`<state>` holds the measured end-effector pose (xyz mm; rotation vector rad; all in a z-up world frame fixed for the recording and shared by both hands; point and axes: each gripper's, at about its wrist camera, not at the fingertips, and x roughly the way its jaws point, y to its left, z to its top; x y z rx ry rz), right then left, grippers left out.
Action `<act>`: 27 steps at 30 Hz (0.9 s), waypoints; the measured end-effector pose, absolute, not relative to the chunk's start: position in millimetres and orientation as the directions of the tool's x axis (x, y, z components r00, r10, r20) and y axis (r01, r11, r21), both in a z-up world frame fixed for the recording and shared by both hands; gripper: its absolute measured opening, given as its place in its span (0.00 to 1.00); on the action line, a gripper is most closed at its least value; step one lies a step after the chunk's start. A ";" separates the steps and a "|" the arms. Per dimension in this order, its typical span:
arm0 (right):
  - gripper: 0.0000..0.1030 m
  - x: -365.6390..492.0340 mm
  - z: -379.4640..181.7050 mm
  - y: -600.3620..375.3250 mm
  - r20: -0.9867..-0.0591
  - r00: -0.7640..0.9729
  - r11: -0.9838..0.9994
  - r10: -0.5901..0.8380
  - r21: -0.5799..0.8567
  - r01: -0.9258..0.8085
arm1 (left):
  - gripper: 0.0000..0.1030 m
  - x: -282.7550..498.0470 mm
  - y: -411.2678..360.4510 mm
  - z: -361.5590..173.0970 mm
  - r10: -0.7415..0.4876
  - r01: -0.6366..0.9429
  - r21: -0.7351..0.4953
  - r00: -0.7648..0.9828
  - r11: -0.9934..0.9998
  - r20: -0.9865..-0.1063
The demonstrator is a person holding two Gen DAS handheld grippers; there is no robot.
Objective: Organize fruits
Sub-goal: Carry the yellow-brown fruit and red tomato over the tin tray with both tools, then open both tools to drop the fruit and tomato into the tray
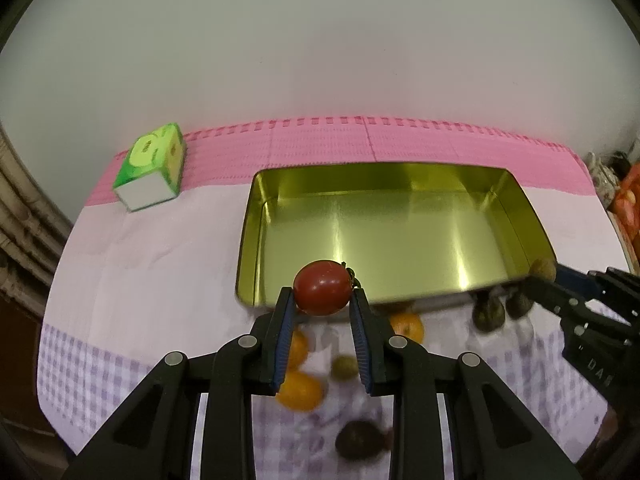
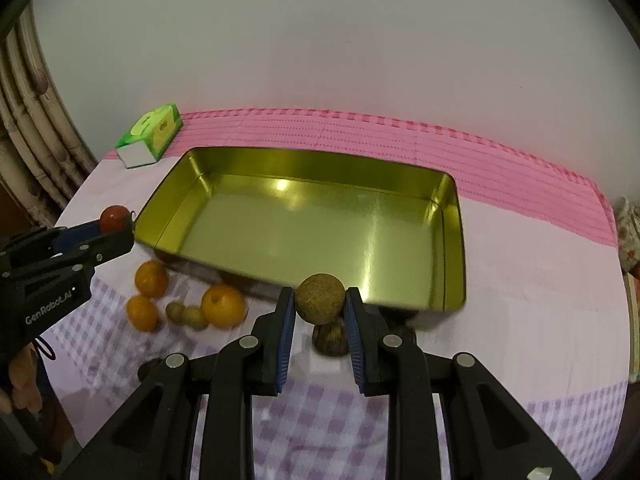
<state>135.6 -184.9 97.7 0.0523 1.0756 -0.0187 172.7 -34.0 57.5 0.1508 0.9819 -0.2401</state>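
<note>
A gold metal tin [image 1: 400,236] lies open and bare on the table; it also shows in the right wrist view [image 2: 304,224]. My left gripper [image 1: 322,298] is shut on a dark red fruit [image 1: 322,293], held above the tin's near rim; the fruit also shows in the right wrist view [image 2: 113,218]. My right gripper [image 2: 320,300] is shut on a round brown fruit [image 2: 320,298], held above the tin's near right rim. Oranges [image 2: 222,305] and small greenish-brown fruits [image 2: 188,316] lie on the cloth in front of the tin.
A green tissue box [image 1: 154,166] stands at the back left on the pink cloth [image 1: 360,140]. Another brown fruit [image 2: 330,338] lies below my right gripper. A dark fruit [image 1: 360,438] lies near the table's front. A wall stands behind the table.
</note>
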 end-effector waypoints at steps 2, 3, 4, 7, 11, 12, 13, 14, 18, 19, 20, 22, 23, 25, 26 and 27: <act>0.23 149.5 92.6 -187.1 -0.887 0.461 0.999 0.012 0.031 0.033 | 0.28 187.6 -41.9 53.8 -0.128 0.270 0.022 0.524 0.963 -0.842; 0.23 156.2 89.3 -188.6 -0.891 0.454 0.999 0.014 0.032 0.032 | 0.28 194.3 -45.9 51.6 -0.126 0.273 0.025 0.520 0.962 -0.845; 0.23 162.3 86.0 -189.8 -0.894 0.448 0.999 0.015 0.032 0.029 | 0.28 201.3 -50.3 48.7 -0.126 0.278 0.026 0.515 0.960 -0.848; 0.23 178.2 73.4 -192.4 -0.908 0.419 0.999 0.009 0.021 0.024 | 0.28 216.2 -59.1 36.5 -0.110 0.279 0.039 0.496 0.959 -0.862; 0.23 196.9 57.1 -197.3 -0.924 0.382 1.000 0.010 0.019 0.019 | 0.28 229.5 -65.5 19.6 -0.109 0.278 0.024 0.451 0.960 -0.886; 0.23 200.6 53.2 -198.1 -0.928 0.373 1.000 0.016 0.024 0.017 | 0.28 232.7 -67.2 15.8 -0.105 0.277 0.025 0.444 0.960 -0.890; 0.23 203.2 49.9 -198.7 -0.930 0.366 1.000 0.016 0.023 0.017 | 0.28 235.4 -68.5 12.3 -0.100 0.277 0.028 0.437 0.960 -0.894; 0.23 205.9 46.7 -198.7 -0.933 0.360 1.000 0.014 0.022 0.017 | 0.28 237.6 -69.7 9.1 -0.098 0.277 0.028 0.430 0.960 -0.898; 0.23 213.4 35.0 -199.9 -0.942 0.336 1.000 0.021 0.027 0.012 | 0.28 244.8 -73.5 -0.8 -0.086 0.281 0.037 0.412 0.959 -0.907; 0.23 214.5 33.1 -199.8 -0.942 0.334 1.000 0.021 0.026 0.011 | 0.28 246.2 -74.1 -2.6 -0.084 0.281 0.037 0.408 0.959 -0.909; 0.23 215.6 31.0 -199.7 -0.944 0.330 1.000 0.022 0.027 0.010 | 0.28 247.9 -75.4 -4.6 -0.082 0.281 0.038 0.403 0.959 -0.912; 0.23 218.2 27.5 -199.9 -0.947 0.320 1.000 0.026 0.030 0.009 | 0.28 249.8 -78.0 -7.5 -0.076 0.279 0.041 0.398 0.959 -0.914; 0.23 218.4 26.4 -200.0 -0.947 0.320 1.000 0.025 0.029 0.008 | 0.28 250.8 -78.2 -8.7 -0.075 0.277 0.042 0.396 0.960 -0.915; 0.23 219.5 24.7 -200.8 -0.948 0.318 1.000 0.024 0.029 0.010 | 0.28 252.6 -79.7 -11.0 -0.070 0.276 0.043 0.388 0.960 -0.919; 0.23 220.2 23.4 -201.7 -0.949 0.315 0.999 0.026 0.032 0.013 | 0.28 253.1 -80.7 -12.2 -0.067 0.276 0.046 0.384 0.960 -0.921; 0.23 220.6 22.3 -202.0 -0.950 0.312 0.999 0.029 0.036 0.014 | 0.28 253.2 -82.1 -13.1 -0.067 0.279 0.046 0.383 0.959 -0.921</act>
